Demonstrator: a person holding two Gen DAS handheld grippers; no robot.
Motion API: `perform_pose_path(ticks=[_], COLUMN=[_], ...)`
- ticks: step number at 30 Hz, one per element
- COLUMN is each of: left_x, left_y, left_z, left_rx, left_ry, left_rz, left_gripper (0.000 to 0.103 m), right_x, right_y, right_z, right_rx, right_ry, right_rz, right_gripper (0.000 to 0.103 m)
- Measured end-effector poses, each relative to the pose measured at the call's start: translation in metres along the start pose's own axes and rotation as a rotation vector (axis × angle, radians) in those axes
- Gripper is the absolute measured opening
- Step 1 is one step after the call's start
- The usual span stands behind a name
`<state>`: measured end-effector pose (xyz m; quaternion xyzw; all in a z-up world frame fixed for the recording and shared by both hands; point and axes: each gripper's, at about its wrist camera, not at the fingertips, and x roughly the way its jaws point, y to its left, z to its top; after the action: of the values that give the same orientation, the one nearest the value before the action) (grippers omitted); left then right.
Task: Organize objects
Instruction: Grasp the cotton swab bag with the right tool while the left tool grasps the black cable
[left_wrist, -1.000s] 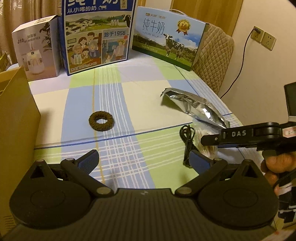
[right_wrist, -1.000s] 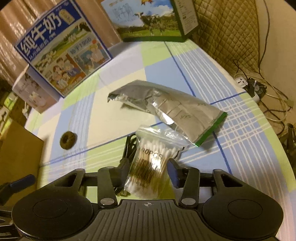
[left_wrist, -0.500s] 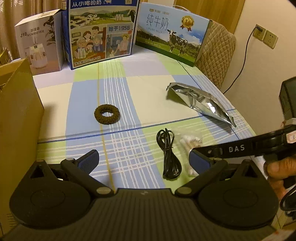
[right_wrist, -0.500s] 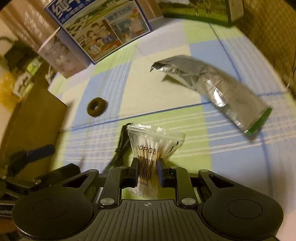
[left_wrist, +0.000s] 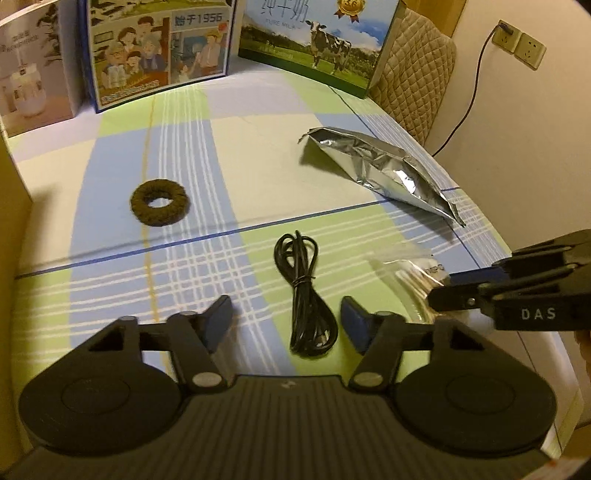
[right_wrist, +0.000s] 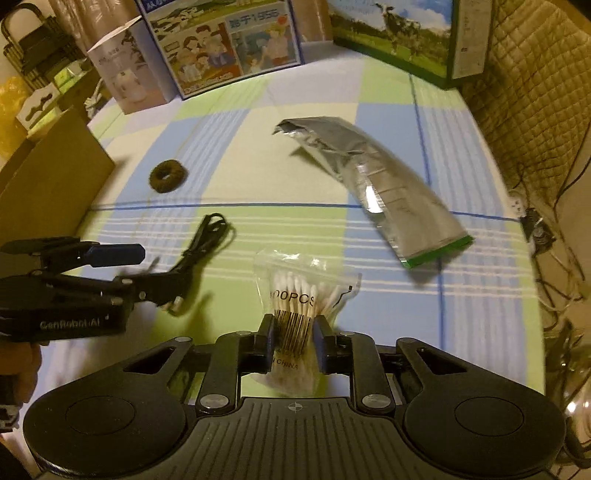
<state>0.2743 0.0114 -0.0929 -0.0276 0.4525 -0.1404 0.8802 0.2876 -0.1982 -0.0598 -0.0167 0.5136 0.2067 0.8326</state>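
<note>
Cardboard box (right_wrist: 55, 177) sits at table's left edge, likely the drop target. Foil pouch (right_wrist: 373, 188), coiled black cable (left_wrist: 306, 295) and brown hair tie (left_wrist: 159, 202) lie loose on the checked cloth. Right gripper (right_wrist: 293, 341) pinches cotton swab bag (right_wrist: 306, 291) at its waist: lift straight, soft bag may slip. Left gripper (left_wrist: 286, 321) spread wide over the cable: centre on the bundle before closing.

One hair tie (left_wrist: 159, 202), one cable (left_wrist: 308, 295), three boxes (left_wrist: 159, 51).

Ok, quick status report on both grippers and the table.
Right gripper shut on cotton swab bag. Left gripper open, empty, over black cable. Hair tie and foil pouch loose; nothing blocking.
</note>
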Motion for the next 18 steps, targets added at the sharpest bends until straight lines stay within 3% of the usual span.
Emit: perform_pose_path(ticks=[2,4,13,18], left_x=[0.005,0.010,0.021,0.017], left_y=[-0.003,-0.005,-0.011,-0.010], left_z=[0.002,0.005,0.006,0.003], left_rx=[0.002,0.005,0.061,0.053], left_ry=[-0.001,0.005,0.017,0.030], left_rz=[-0.004,-0.012,0.029,0.032], left_gripper=[0.039,0.034,0.013,0.011], right_x=[0.000,0.002,0.006,0.012], right_y=[-0.004,-0.006,-0.008,0.001], right_z=[0.000,0.001,0.002,0.001], right_rx=[0.011,0.001,-0.013,-0.051], right_ry=[0.007,0.011,0.005,0.016], right_rz=[0.000,-0.008,0.008,-0.002], right_gripper=[0.036,0.039,0.039,0.039])
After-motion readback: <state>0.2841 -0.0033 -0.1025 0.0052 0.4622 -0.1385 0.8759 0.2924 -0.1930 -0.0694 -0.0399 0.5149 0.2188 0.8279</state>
